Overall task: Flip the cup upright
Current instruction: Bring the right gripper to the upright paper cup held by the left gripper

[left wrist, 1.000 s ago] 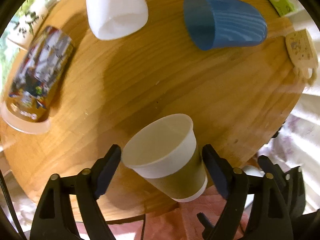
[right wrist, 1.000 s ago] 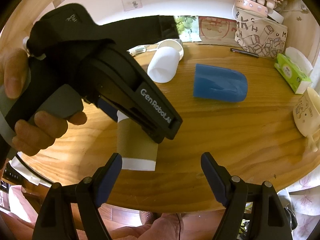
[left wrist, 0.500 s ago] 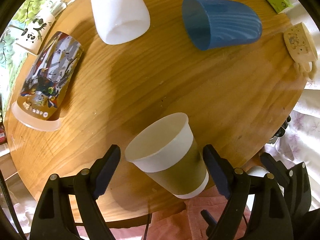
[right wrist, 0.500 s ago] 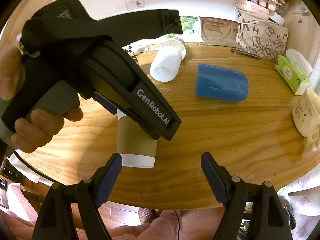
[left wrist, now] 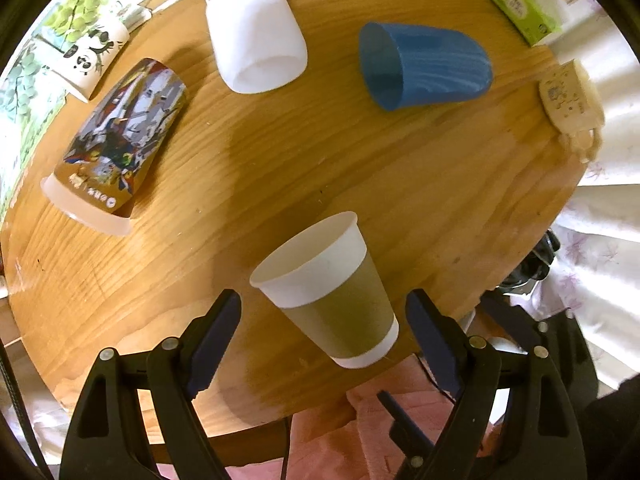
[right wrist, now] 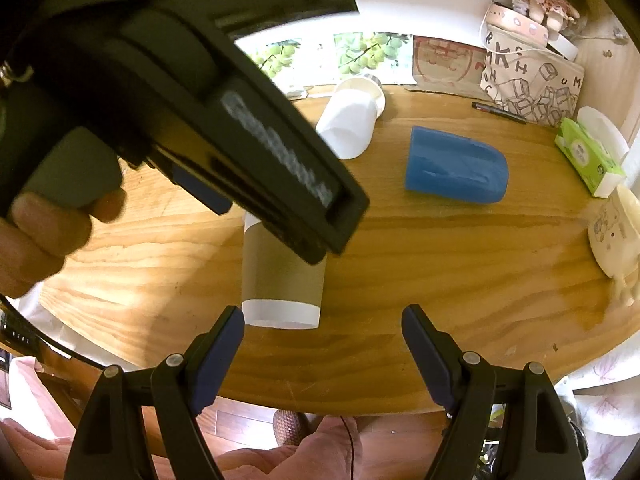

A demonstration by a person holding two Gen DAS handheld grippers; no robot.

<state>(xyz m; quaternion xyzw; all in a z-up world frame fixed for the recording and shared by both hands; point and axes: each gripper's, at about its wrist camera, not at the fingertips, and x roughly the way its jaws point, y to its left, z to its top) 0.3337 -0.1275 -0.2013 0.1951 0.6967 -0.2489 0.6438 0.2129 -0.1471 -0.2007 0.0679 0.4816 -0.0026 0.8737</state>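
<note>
Standing upright near the front edge of the round wooden table (left wrist: 460,184), the paper cup (left wrist: 332,292) with its brown sleeve rests on its white base, mouth up. The left gripper (left wrist: 323,322) hangs above it with its jaws spread wide, one blue pad on either side of the cup and neither touching it. The right gripper (right wrist: 322,338) is likewise spread apart and holds nothing; the cup (right wrist: 282,280) sits just ahead of its left finger (right wrist: 218,354).

Across the right wrist view the body of the left tool fills the upper left, blurred, with the person's left hand (right wrist: 44,224) wrapped around its handle; it hides the cup's rim there, so the mouth can only be judged from the other camera.

Further back on the table, a blue cup (left wrist: 424,66) lies on its side, and a white cup (left wrist: 256,36) lies tipped beside it. A printed cup (left wrist: 120,140) lies on its side toward the left edge. A green tissue pack (left wrist: 520,4) and a cream mug (left wrist: 568,100) sit at the far right rim.
</note>
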